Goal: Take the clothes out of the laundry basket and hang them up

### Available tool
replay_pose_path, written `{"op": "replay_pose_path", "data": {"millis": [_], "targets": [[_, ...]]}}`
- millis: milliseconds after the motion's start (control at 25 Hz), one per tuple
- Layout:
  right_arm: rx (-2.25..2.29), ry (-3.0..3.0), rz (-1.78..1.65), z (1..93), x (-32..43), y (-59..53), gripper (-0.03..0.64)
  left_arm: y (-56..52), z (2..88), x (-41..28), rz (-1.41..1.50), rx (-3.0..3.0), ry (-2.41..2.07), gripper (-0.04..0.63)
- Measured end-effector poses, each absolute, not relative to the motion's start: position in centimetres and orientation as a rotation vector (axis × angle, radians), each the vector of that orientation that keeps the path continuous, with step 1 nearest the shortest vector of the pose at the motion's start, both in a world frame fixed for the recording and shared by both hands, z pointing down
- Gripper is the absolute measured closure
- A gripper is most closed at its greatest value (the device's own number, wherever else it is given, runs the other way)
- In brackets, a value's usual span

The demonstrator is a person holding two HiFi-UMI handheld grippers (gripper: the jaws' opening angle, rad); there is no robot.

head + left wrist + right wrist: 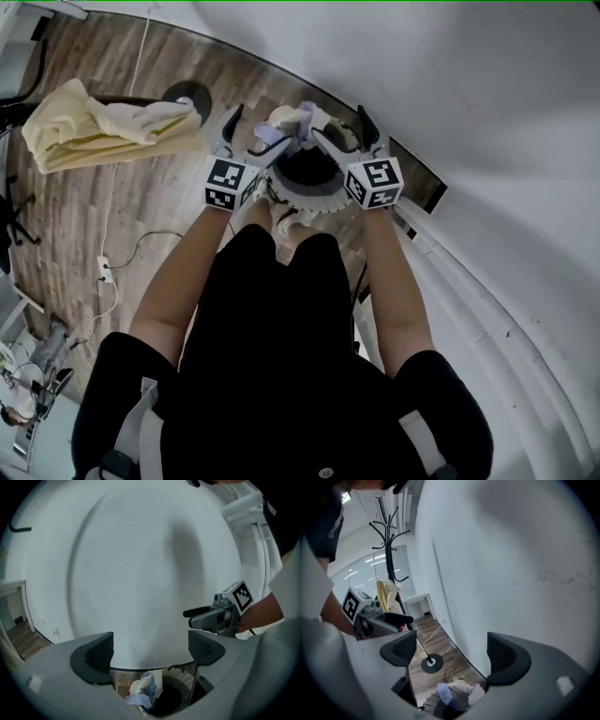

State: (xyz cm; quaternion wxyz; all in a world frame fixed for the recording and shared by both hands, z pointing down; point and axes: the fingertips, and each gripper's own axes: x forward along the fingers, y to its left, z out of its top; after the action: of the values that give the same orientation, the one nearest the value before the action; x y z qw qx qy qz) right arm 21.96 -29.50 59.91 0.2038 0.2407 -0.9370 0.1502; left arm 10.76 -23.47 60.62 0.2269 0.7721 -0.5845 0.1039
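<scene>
Your left tongs [251, 139] and right tongs [349, 137] both hover open, holding nothing, above the laundry basket [314, 200] and its crumpled clothes [287, 126].

My left gripper [150, 651] and right gripper [450, 651] are smooth, matt grey plastic. Their pads [100, 652] are darker, with a fine cross-hatched grip surface. The clothes [457, 693] are soft, crumpled, matt cloth in the laundry basket [309, 202], whose slatted white wall looks like plastic. The floor [150, 216] is brown wood-grain planking with a low sheen. The wall [469, 94] is matt white paint, faintly scuffed. The yellow cloth [94, 131] hangs in thick, soft folds. The coat stand [389, 536] is black and smooth, though it's too slim here for me to tell metal from painted wood.
</scene>
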Motion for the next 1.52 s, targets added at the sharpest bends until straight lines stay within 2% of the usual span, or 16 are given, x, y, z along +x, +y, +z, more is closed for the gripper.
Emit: {"op": "replay_pose_path", "data": {"millis": [360, 800, 1520], "targets": [[0.303, -2.461, 0.38, 77.2, 21.7, -30.6, 0.184, -25.4, 76.6, 11.8, 0.506, 1.994, -1.546, 0.096], [-0.148, -2.203, 0.246, 95.6, 19.7, -28.7, 0.236, -25.2, 96.7, 13.9, 0.793, 1.877, -1.188, 0.098], [-0.266, -1.866, 0.167, 109.3, 20.3, -29.0, 0.309, -25.4, 109.8, 14.8, 0.916, 1.822, -0.836, 0.163]]}}
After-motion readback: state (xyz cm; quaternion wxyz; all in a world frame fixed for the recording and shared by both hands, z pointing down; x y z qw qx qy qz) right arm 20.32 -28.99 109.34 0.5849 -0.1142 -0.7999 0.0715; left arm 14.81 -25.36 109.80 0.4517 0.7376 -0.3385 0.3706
